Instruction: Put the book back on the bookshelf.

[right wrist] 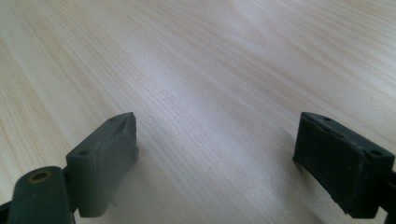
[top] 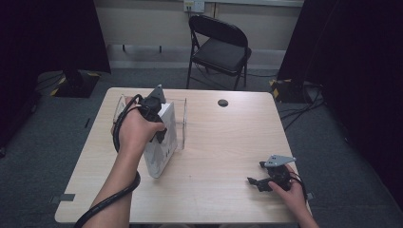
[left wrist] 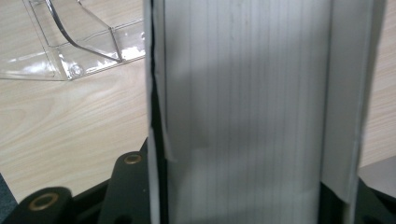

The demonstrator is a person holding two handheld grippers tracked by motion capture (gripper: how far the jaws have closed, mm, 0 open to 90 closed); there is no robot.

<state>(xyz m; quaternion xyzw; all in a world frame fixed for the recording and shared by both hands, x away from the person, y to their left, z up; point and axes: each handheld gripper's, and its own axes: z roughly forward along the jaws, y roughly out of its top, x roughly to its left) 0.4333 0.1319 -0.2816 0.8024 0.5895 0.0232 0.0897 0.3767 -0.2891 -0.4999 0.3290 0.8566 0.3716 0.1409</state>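
Note:
A white box (top: 161, 151) stands on end on the left half of the wooden table (top: 223, 142). My left gripper (top: 158, 133) comes down on it from above, shut on its top, with the person's hand around the gripper. In the left gripper view the box's pale ribbed face (left wrist: 247, 107) sits between the two black jaws. Near the table's front right corner my right gripper (top: 253, 182) rests low over the wood. Its jaws stand wide apart with nothing between them (right wrist: 215, 154).
A clear plastic holder (top: 183, 121) stands right behind and beside the box; its base (left wrist: 70, 51) lies on the wood. A small black disc (top: 222, 102) sits near the far edge. A black folding chair (top: 219, 47) stands beyond the table.

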